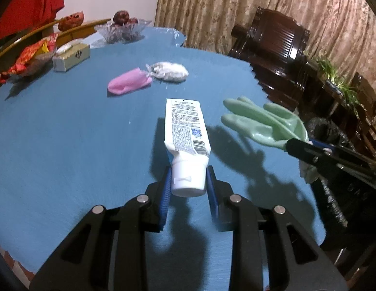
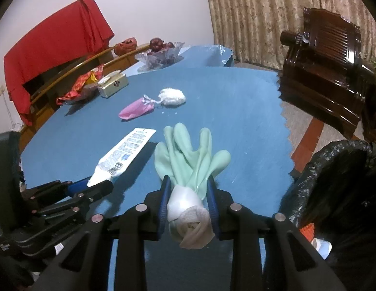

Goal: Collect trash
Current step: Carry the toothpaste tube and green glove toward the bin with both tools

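The left gripper (image 1: 189,181) clamps the cap end of a white tube (image 1: 185,131) at frame centre, lifted off the blue table (image 1: 66,145); the right gripper (image 2: 188,202) pinches a green rubber glove (image 2: 188,155) by its cuff; both pickups look done; next, carrying them to the black bin bag (image 2: 333,181) at lower right; the pink pouch (image 1: 129,82) and white wad (image 1: 172,71) lie upper centre.

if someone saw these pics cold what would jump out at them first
Probably the two things held up over the blue table: the left gripper is clamped on the cap end of a white tube, and the right gripper grips the cuff of a pale green rubber glove. Further back on the table lie a pink pouch and a white bundle, side by side.
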Tool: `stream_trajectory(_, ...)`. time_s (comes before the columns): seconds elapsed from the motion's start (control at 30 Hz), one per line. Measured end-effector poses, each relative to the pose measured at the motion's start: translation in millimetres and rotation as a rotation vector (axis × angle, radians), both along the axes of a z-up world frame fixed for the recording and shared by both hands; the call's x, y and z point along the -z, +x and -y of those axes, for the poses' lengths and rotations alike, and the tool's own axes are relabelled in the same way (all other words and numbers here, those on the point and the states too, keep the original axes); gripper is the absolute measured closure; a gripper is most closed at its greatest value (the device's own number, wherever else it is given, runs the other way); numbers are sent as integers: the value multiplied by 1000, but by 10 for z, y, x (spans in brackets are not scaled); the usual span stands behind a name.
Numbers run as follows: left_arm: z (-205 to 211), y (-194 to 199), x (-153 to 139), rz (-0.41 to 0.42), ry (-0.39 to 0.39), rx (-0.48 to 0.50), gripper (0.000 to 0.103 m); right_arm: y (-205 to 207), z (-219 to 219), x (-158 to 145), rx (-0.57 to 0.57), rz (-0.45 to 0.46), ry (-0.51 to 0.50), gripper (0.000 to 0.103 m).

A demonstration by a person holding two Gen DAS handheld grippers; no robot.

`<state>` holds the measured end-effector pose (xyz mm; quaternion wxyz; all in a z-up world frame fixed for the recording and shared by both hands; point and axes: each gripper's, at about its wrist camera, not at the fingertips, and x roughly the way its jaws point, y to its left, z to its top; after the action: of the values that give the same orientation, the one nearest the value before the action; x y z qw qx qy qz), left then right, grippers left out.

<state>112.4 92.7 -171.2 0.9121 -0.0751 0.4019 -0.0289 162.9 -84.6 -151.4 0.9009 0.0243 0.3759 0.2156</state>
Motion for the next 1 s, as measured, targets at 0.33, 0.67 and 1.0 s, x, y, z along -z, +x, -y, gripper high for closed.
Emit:
stream_trajectory(0.33, 311, -32, -452, 84, 10, 49, 76, -123, 312, -404, 55, 78, 30, 74)
stream_trajectory(0.67, 860, -18, -792, 151, -9, 153, 76, -319, 896, -724, 146, 139, 31, 74)
stream_trajectory(1.0, 1538, 39, -925, 182, -25, 293, 76, -518, 1725, -818, 307, 171, 10, 74)
